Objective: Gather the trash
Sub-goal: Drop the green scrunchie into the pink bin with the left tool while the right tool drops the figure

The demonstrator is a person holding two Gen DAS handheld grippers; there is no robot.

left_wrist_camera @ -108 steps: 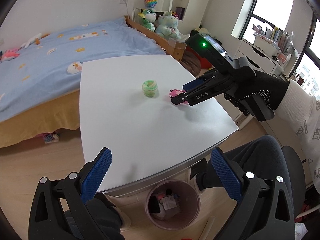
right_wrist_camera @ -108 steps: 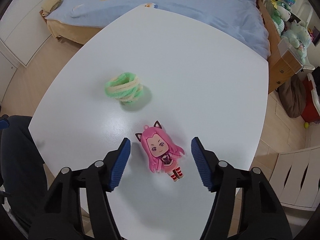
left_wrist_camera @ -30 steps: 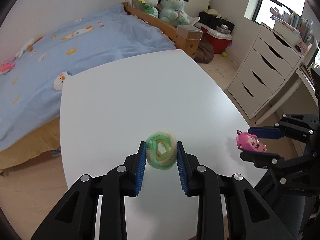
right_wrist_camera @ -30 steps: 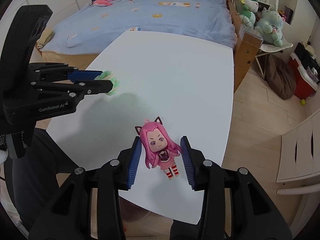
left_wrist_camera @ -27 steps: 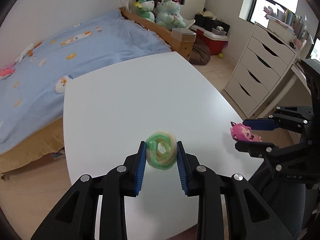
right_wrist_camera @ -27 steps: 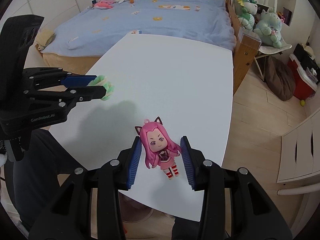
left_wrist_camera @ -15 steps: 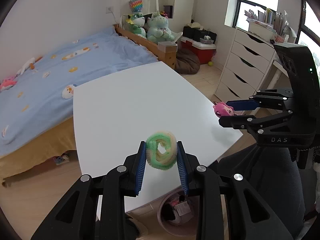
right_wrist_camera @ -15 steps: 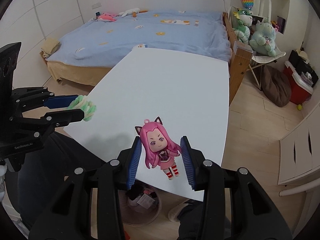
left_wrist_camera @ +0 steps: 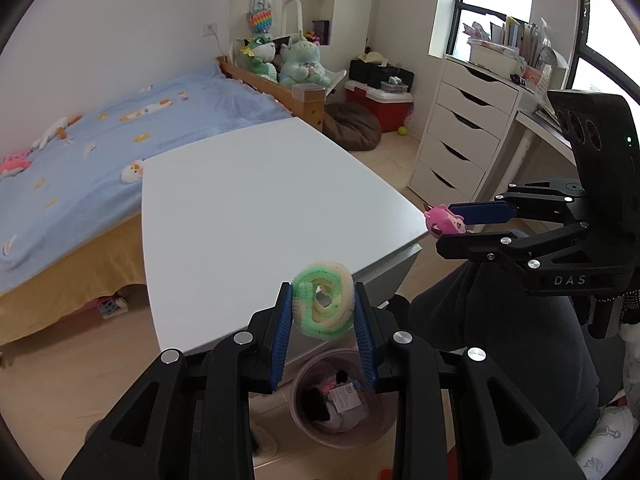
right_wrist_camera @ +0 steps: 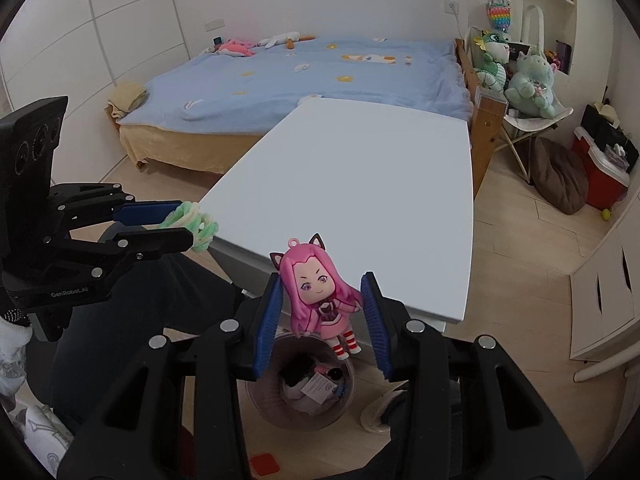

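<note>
Two hand-held grippers shown above a pink waste bin [left_wrist_camera: 344, 396] that stands on the floor under the near edge of a white table [left_wrist_camera: 256, 208].

Left gripper [left_wrist_camera: 323, 312]: jaws drawn in to a narrow gap, blue pads pressed on either flank of a green-and-cream fuzzy ring [left_wrist_camera: 323, 305]. The ring stands on edge between the pads, its hole facing the camera, in the air above the bin's rim and just off the table's near edge. In the right wrist view the same ring [right_wrist_camera: 192, 226] projects from the fingertips beside the table's near left corner.

Right gripper [right_wrist_camera: 324, 316]: jaws partly closed on a pink-haired doll figure [right_wrist_camera: 316, 296], the pads gripping its hair and arms. The doll hangs upright, face to the camera, feet directly above the bin's opening [right_wrist_camera: 304, 392]. In the left wrist view only the doll's head [left_wrist_camera: 444, 222] shows, past the table's near right corner.

The bin already contains crumpled wrappers and paper.
</note>
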